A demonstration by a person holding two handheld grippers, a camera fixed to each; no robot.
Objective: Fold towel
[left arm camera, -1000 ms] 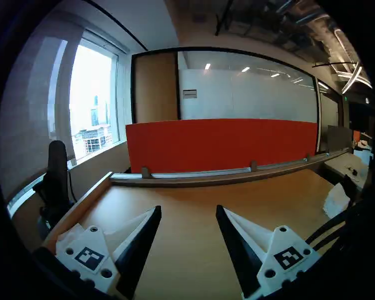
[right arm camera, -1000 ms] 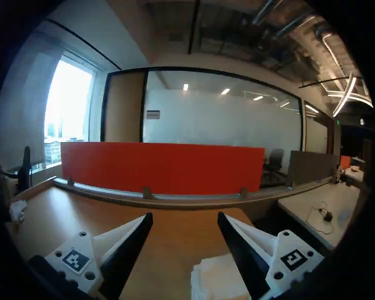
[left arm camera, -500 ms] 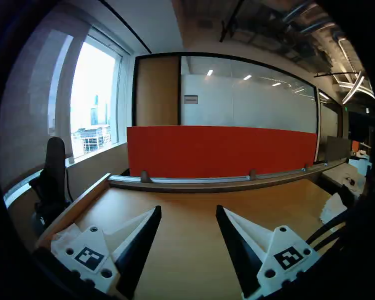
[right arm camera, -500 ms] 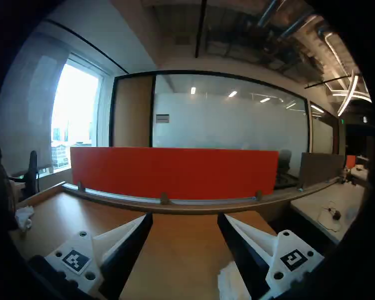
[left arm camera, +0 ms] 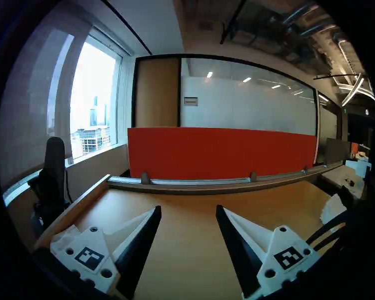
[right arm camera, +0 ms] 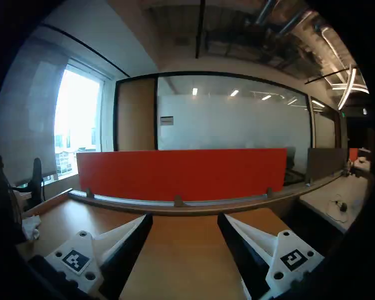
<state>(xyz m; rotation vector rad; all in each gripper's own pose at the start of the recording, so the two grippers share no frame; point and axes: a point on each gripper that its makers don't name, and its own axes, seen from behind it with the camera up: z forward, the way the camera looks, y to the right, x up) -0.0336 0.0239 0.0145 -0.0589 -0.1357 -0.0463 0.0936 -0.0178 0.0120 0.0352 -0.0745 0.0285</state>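
1. The left gripper [left arm camera: 187,209] is hovering over a bare wooden desk [left arm camera: 187,265]. Its jaws are standing wide apart and gripping nothing, with only wood showing between the two dark fingers.
2. The right gripper [right arm camera: 184,217] is hanging over the same desk farther to the right. Its jaws are likewise gaping, and nothing is sitting between them.
3. In the left gripper view, the towel [left arm camera: 332,207] is lying at the far right of the desk as a pale white heap. A dark shape in front is partly hiding it, and neither gripper is touching it.
4. In the right gripper view, a crumpled white cloth [right arm camera: 31,227] is resting near the desk's left edge, well apart from the fingers.
5. A red divider panel [left arm camera: 222,152] is running along the far edge of the desk, and small metal brackets are holding it upright.
6. Beyond the panel, a frosted glass wall [left arm camera: 247,102] is reflecting rows of ceiling lights, and a wooden door panel [left arm camera: 156,92] is standing just left of it.
7. A tall window [left arm camera: 95,117] on the left is letting in bright daylight and showing city buildings outside.
8. A black chair [left arm camera: 52,175] is standing beside the desk's left edge, under the window.
9. A white desk [right arm camera: 337,192] is sitting to the right, with a small corded object [right arm camera: 340,205] lying on it.
10. Exposed pipes [right arm camera: 267,25] are running across the ceiling.
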